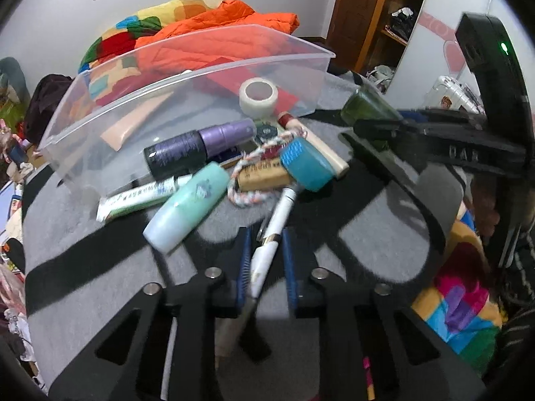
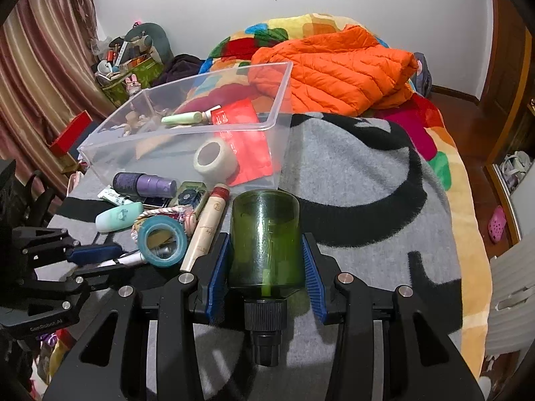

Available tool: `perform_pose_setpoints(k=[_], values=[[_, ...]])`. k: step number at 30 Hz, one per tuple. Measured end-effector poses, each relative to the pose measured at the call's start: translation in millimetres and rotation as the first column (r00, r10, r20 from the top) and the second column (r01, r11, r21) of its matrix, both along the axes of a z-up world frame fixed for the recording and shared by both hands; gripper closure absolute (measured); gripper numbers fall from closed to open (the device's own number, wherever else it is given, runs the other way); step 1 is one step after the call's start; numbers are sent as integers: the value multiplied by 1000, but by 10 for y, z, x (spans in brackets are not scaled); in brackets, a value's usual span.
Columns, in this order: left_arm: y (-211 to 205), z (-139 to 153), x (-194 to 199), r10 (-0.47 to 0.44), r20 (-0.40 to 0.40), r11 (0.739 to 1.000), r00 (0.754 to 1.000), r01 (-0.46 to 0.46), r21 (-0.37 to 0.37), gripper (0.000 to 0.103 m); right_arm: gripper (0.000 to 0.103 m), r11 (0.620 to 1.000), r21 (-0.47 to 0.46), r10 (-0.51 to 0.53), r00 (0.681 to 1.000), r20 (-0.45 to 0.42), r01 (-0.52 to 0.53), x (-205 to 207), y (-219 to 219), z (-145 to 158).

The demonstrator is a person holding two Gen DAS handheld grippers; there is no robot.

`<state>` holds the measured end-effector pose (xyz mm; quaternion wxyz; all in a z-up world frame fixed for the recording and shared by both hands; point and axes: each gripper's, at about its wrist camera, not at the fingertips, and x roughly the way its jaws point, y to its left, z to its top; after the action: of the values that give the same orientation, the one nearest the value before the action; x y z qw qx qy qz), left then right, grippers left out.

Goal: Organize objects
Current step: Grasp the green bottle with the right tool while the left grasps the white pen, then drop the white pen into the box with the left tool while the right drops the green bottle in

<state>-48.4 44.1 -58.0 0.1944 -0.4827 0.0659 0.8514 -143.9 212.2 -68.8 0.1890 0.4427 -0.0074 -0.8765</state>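
Note:
A clear plastic bin [image 1: 294, 55] [image 2: 277, 123] stands on the grey blanket and holds a white tape roll [image 1: 259, 95] [image 2: 215, 160] and a red packet [image 2: 249, 148]. In front of it lies a pile: a purple spray bottle [image 1: 200, 147] [image 2: 143, 183], a mint bottle [image 1: 187, 207] [image 2: 118, 215], a blue tape roll [image 1: 306, 163] [image 2: 163, 240], a beige tube [image 2: 209, 224]. My left gripper [image 1: 265, 247] has its pads either side of a white pen [image 1: 272, 244]. My right gripper [image 2: 265, 264] is shut on a green bottle [image 2: 265, 240] [image 1: 367, 107], held cap toward the camera.
An orange puffer jacket [image 2: 334, 70] [image 1: 217, 33] and a colourful quilt [image 1: 110, 36] lie behind the bin. A braided cord [image 1: 247, 197] and a gold tube [image 1: 264, 175] sit in the pile. The bed's edge drops off at the right [image 2: 468, 234].

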Motion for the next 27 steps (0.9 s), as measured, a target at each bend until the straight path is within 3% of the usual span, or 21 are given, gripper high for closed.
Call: perform_pose_setpoints(k=[14, 27], values=[[-305, 104, 385, 148, -25, 989, 989, -147, 34, 90, 65, 1000, -18, 21, 999, -47, -22, 166, -34, 163], [-498, 649, 157, 244, -166, 962, 956, -216, 167, 90, 65, 998, -45, 31, 990, -139, -37, 25, -167, 554]])
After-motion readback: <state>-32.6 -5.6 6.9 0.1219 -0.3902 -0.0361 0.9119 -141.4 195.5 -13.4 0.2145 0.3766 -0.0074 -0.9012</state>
